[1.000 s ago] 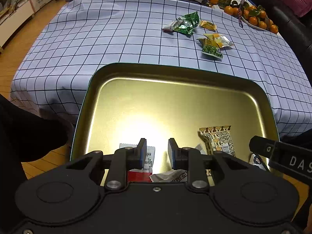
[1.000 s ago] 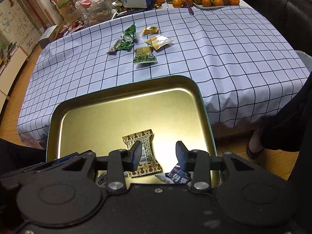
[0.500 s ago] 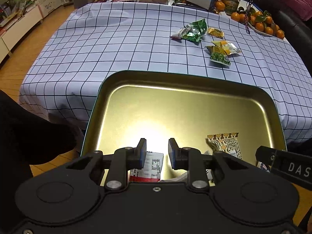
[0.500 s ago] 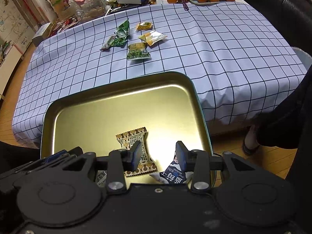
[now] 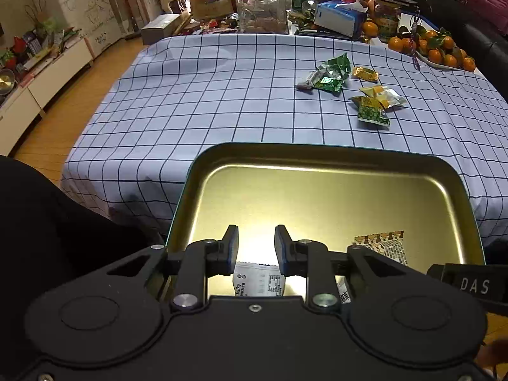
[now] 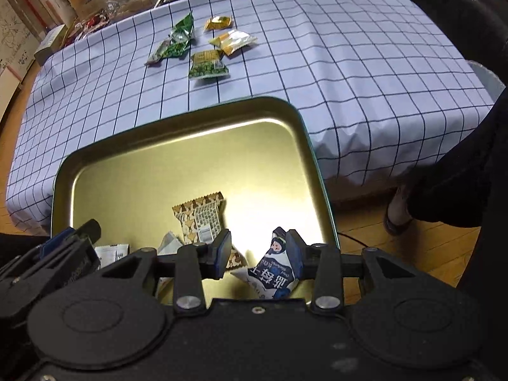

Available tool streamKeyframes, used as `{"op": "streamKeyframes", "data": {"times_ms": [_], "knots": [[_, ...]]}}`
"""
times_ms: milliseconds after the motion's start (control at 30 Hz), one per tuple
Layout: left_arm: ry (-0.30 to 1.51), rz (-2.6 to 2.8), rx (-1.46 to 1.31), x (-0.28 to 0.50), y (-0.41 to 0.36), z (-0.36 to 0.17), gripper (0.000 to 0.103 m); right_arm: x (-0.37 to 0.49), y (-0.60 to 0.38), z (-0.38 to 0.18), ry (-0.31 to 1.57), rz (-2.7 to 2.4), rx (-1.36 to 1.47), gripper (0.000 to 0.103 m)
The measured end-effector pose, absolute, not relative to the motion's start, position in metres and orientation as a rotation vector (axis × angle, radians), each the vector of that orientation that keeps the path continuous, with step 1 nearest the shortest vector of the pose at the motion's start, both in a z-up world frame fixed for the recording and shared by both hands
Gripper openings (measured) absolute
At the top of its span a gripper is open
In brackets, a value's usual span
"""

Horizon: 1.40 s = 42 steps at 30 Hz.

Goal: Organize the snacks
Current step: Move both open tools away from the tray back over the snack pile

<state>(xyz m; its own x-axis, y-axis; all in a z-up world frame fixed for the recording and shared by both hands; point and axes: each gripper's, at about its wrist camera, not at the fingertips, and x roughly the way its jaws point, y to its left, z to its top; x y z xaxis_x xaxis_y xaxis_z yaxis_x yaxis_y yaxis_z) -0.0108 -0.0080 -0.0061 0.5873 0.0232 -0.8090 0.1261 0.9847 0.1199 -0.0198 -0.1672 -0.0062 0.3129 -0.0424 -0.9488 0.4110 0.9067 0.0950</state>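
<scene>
- The left gripper (image 5: 256, 238) was held over the near end of a gold tray (image 5: 317, 158); its jaws had just been opening, and nothing was gripped between them; a white packet (image 5: 258, 281) lay on the tray floor below the gap.
- The right gripper (image 6: 258, 243) was held over the same tray (image 6: 177, 127); its jaws stood apart with nothing pressed; a blue-and-white packet (image 6: 276, 270) lay in the tray under them, close by the right finger (image 6: 293, 247); whether it was touched could not be told.
- A brown patterned packet (image 6: 200, 219) lay flat near the tray's middle.
- More snacks (image 5: 352, 90) were left on the checked cloth (image 5: 206, 95) beyond the tray, well apart from it; green ones (image 6: 177, 43) lay beside yellow ones (image 6: 233, 41).
- Oranges (image 5: 435, 50) were seen at the table's far edge.
</scene>
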Motion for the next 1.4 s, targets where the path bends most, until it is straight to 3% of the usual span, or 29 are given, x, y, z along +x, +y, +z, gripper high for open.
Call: {"op": "streamKeyframes", "data": {"times_ms": [467,867,1033,1400], "knots": [[1.016,-0.085,0.171,-0.005,-0.005,-0.009,0.036,-0.02,-0.156,0.009,1.096,-0.373,0.164,0.04],[1.123,-0.059,0.092,0.009,0.007,-0.013,0.036,-0.002,-0.172,-0.004,1.279,-0.306,0.274,0.039],[1.163,-0.082,0.073,0.016,0.009,-0.011,0.036,0.005,-0.173,-0.009,1.352,-0.242,0.303,0.03],[1.165,-0.082,0.097,0.053,0.005,0.008,0.036,0.045,-0.192,0.014,1.304,-0.256,0.254,0.031]]}}
